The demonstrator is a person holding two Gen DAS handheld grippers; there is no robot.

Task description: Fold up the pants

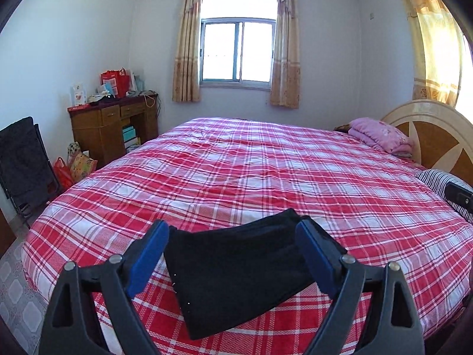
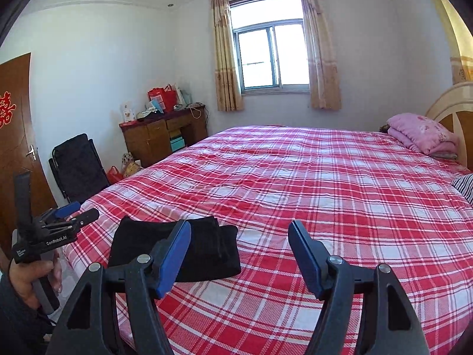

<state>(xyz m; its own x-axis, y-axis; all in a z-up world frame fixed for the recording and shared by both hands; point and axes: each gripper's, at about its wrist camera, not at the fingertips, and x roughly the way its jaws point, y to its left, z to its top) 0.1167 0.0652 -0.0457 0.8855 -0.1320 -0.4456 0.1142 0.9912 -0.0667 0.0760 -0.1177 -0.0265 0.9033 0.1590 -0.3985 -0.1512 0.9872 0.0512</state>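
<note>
The black pants lie as a folded bundle on the red plaid bed, close to its near left edge. In the left wrist view my left gripper hangs above them with its jaws wide open; the cloth shows in the gap but the pads do not touch it. The right wrist view shows the pants to the left of my right gripper, which is open over bare sheet with nothing between its fingers. At the far left of that view a hand holds the left gripper just off the bed's edge.
A folded pink blanket and a striped pillow sit by the headboard at the right. Beyond the bed's left side stand a wooden desk with bags, a black folding chair and a brown door.
</note>
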